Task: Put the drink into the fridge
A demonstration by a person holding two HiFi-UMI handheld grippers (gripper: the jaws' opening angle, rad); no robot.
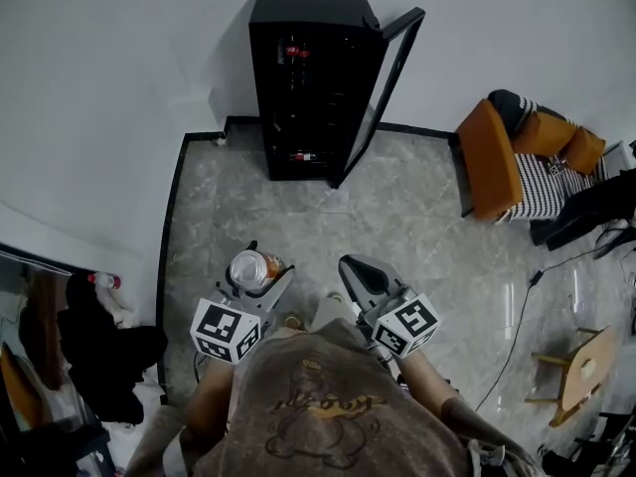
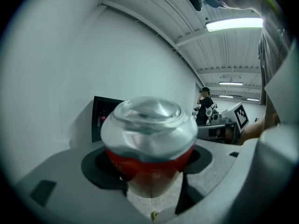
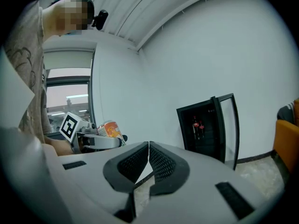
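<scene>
Fingers of left gripper (image 1: 260, 268) spread wide, pinching drink can (image 2: 149, 139). Fingers of right gripper (image 3: 149, 149) pressed together, empty. At 12 o'clock, fridge (image 1: 316, 78), its door (image 1: 390, 87) swung open; bare floor (image 1: 397, 227) between.

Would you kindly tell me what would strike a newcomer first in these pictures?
The silver-topped red drink can clamped in the left gripper fills that gripper's view. Ahead, a black fridge stands against the wall, its glass door swung open. The right gripper is shut and empty.
</scene>
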